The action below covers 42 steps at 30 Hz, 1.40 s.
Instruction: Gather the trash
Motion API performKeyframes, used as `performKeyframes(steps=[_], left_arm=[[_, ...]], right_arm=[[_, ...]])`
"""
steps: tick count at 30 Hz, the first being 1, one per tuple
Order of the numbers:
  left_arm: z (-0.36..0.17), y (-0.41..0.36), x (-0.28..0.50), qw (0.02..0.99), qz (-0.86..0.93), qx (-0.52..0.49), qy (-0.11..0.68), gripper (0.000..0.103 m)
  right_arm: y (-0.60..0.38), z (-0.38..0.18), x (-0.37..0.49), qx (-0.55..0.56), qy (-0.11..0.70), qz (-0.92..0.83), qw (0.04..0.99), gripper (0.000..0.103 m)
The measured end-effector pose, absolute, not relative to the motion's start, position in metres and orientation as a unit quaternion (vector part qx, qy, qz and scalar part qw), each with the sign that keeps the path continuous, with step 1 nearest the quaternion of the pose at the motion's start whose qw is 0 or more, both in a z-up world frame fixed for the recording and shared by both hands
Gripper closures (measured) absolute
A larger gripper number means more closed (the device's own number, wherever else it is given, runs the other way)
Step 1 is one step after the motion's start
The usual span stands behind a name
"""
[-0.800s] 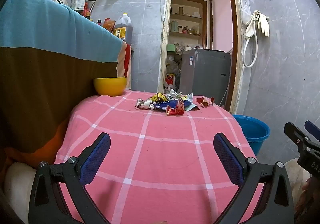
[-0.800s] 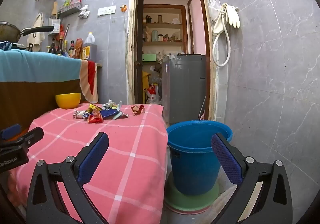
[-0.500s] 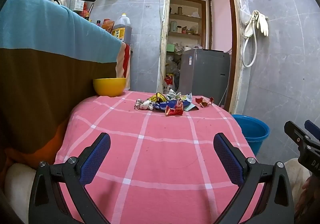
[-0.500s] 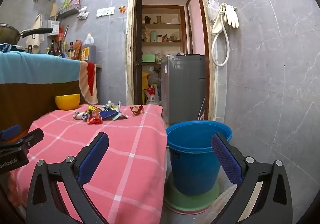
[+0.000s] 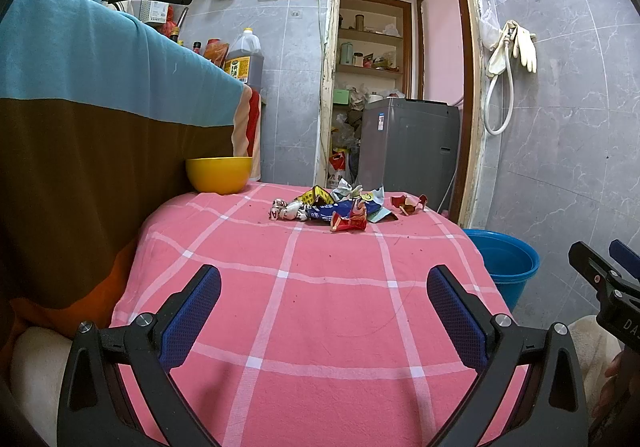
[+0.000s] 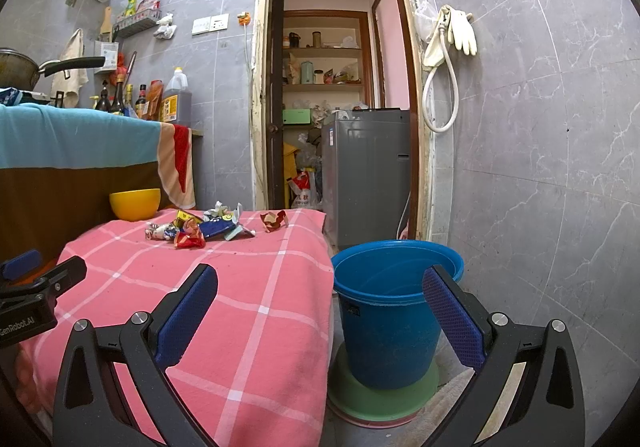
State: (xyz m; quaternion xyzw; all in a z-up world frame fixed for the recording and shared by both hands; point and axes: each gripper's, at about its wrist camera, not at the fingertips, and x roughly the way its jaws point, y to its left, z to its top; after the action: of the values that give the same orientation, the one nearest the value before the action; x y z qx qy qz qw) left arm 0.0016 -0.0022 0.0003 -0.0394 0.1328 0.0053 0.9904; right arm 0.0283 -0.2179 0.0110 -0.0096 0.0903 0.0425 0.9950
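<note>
The left gripper (image 5: 324, 311) has its two blue fingers (image 5: 192, 315) spread wide apart, with nothing between them; they hang over the near part of the pink checked surface (image 5: 320, 287); straight ahead of them, far across the cloth, lies the trash pile (image 5: 332, 209), a little heap of crumpled wrappers; the heap is stretched out sideways, from left to right, across the way the fingers point; a red wrapper (image 5: 349, 222) sits at the near edge of the heap, and one more red scrap (image 5: 408, 204) lies just beside the heap on the right, apart from it.

The right gripper (image 6: 320, 311) is also wide open and empty; its fingers (image 6: 188, 311) point at the gap between the surface edge and the blue bucket (image 6: 396, 311); the bucket stands on the floor just beside the surface, on a green base (image 6: 384, 399), and it is right in front of this gripper; the trash pile (image 6: 200, 229) is up and off to the left from here.

So I think the left gripper is lined up best with the heap, since the wrappers lie dead ahead of it; it must go forward a good way to reach them; the right one is nearer the bucket, where the trash most likely goes; a yellow bowl (image 5: 219, 175) sits at the back left corner, well apart from the wrappers.
</note>
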Motion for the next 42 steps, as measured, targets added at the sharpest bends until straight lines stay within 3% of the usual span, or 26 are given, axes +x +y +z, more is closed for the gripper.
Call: performKeyframes(steps=[42], left_arm=[[0.001,-0.003,-0.002,0.990,0.005,-0.038,0.132,0.002]], right_arm=[[-0.223,0.011,0.027,-0.006,0.090,0.042,0.995,0.000]])
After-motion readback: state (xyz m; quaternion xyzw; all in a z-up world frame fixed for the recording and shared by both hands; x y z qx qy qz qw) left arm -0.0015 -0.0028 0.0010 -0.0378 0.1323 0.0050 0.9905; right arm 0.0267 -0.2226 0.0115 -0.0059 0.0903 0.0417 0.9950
